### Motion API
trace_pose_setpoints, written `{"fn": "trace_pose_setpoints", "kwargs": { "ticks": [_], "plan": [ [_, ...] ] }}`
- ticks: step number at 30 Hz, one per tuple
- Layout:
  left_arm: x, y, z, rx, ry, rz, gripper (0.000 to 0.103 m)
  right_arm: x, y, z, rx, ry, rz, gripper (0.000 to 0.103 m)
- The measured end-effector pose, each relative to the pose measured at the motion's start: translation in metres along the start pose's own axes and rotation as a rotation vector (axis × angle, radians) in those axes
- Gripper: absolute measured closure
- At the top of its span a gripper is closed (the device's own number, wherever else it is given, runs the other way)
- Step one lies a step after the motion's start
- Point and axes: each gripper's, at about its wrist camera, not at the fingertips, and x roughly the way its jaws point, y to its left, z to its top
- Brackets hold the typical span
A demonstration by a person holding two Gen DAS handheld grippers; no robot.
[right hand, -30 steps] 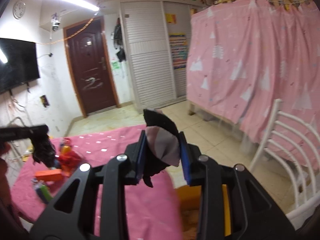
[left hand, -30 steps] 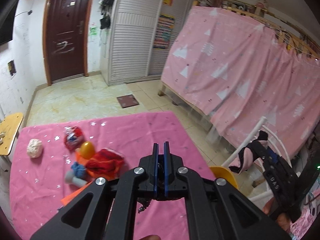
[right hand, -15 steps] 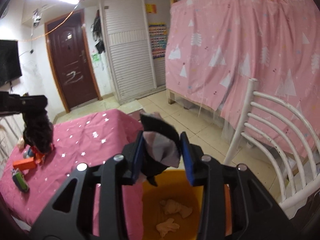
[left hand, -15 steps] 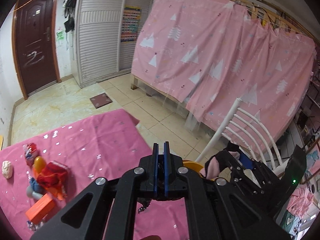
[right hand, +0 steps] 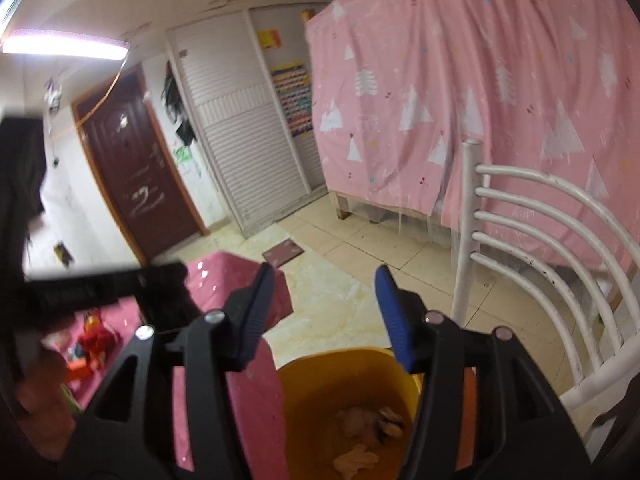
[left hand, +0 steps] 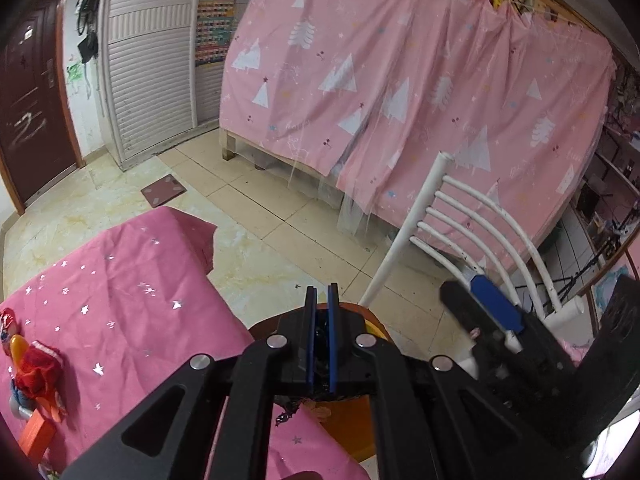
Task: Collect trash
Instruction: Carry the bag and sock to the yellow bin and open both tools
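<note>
Two big things frame the room: a pink curtain [left hand: 400, 92] printed with white trees, hung across the far side, and a table under a pink star-spotted cloth [left hand: 120, 292] nearer the cameras. A white metal chair [right hand: 532, 248] stands between them on the tiled floor. Just beside the table's edge sits the orange bin [right hand: 320, 384], open at the top, with pale crumpled scraps of trash [right hand: 360, 420] lying at its bottom. The right gripper [right hand: 324, 316] hangs directly over that bin, its blue-padded jaws spread wide with nothing between them. The left gripper [left hand: 321, 340] is above the table's corner at the bin's rim, jaws drawn to a narrow slit, pinching a dark, ragged scrap [left hand: 316, 360] that shows between the pads and dangles a little beneath them. Farther left on the cloth lies a small cluster still on the table: a red crumpled piece [left hand: 40, 372] and an orange box [left hand: 36, 436] near the edge.
</note>
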Motion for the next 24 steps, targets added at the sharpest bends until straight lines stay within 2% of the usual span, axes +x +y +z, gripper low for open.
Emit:
{"fn": "trace_pose_setpoints", "kwargs": {
  "ticks": [8, 10, 11, 12, 13, 15, 17, 24],
  "plan": [
    [0.034, -0.025, -0.017, 0.073, 0.072, -0.133, 0.103, -0.004, -0.020, 0.004, 0.074, -0.024, -0.031, 0.049],
    [0.034, -0.027, -0.019, 0.076, 0.074, -0.145, 0.099, -0.002, -0.020, 0.004, 0.077, -0.019, -0.031, 0.049],
    [0.034, -0.027, -0.020, 0.076, 0.074, -0.147, 0.090, -0.002, -0.020, 0.003, 0.081, -0.017, -0.032, 0.049],
    [0.034, -0.027, -0.020, 0.075, 0.075, -0.151, 0.073, 0.000, -0.020, 0.004, 0.084, -0.015, -0.029, 0.048],
    [0.032, -0.027, -0.020, 0.074, 0.075, -0.144, 0.067, 0.000, -0.021, 0.005, 0.087, -0.014, -0.028, 0.047],
    [0.031, -0.023, -0.021, 0.063, 0.069, -0.136, 0.045, -0.002, -0.024, 0.006, 0.106, -0.024, -0.025, 0.043],
    [0.029, -0.017, -0.021, 0.037, 0.061, -0.132, 0.037, -0.006, -0.023, 0.006, 0.111, -0.036, -0.032, 0.043],
    [0.009, 0.017, -0.021, -0.042, 0.020, -0.063, 0.036, -0.017, -0.015, 0.014, 0.125, -0.094, -0.009, 0.043]
  ]
}}
